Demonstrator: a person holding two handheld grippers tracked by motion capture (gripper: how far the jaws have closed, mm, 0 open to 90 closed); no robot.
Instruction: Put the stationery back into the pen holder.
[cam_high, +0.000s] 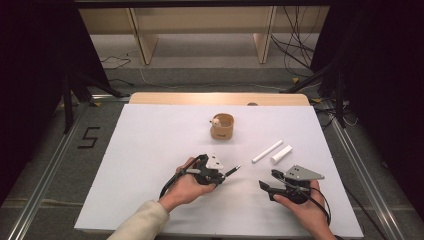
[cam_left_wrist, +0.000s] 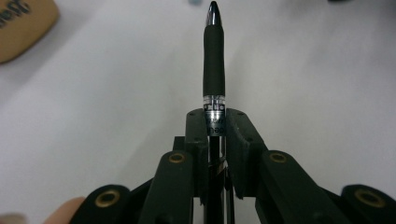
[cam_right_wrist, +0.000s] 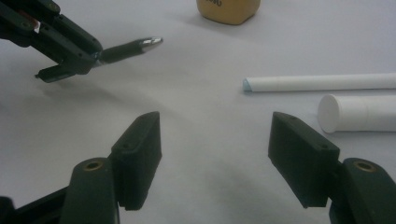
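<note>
The pen (cam_left_wrist: 214, 70) juts forward from the left gripper (cam_high: 220, 175); the cup (cam_high: 222, 126) stands beyond it, two tubes (cam_high: 274, 151) ahead of the right gripper (cam_right_wrist: 215, 154).

A white-topped table (cam_high: 150, 150) stands on grey floor (cam_high: 200, 75) before pale wooden shelving (cam_high: 200, 25).

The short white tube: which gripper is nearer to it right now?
Right. The right gripper, fingers open, sits just below the short white tube. The left gripper, shut on the pen, is farther off to the tube's left.
</note>
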